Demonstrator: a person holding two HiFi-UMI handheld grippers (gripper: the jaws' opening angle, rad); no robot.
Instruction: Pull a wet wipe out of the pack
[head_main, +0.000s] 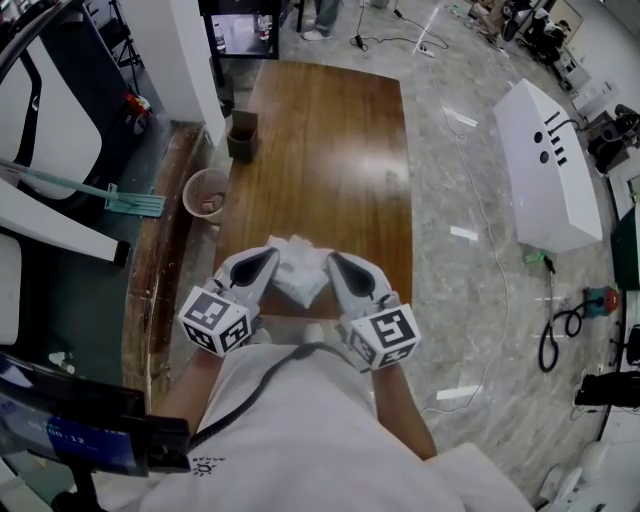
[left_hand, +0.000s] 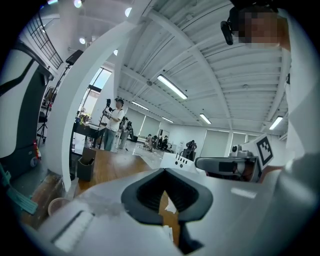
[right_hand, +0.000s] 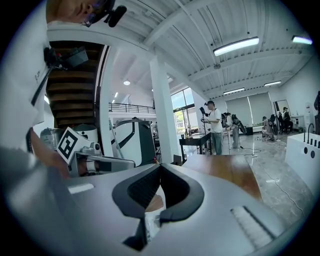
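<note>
Nearest the camera is the person's white shirt (head_main: 300, 420), with a dark cable running across it.

Left gripper (head_main: 268, 256): jaws closed, tips meeting. Wood and a scrap of white show through the oval gap behind the tips, but nothing is seen clamped at the tips themselves.

Right gripper (head_main: 338, 262): jaws likewise closed tip to tip. White material shows low in the slot behind the tips, and no view confirms that it is gripped.

The two grippers are side by side over the near edge of the wooden table (head_main: 330, 140). A white crumpled wet wipe (head_main: 298, 272) lies on the wood between them, touching both inner flanks. Pack and sheet cannot be told apart.

Further off, a dark open box (head_main: 242, 135) stands at the table's left edge. A round bin (head_main: 207, 193) sits on the floor just beside that edge. A long white cabinet (head_main: 550, 165) lies well apart on the right.
</note>
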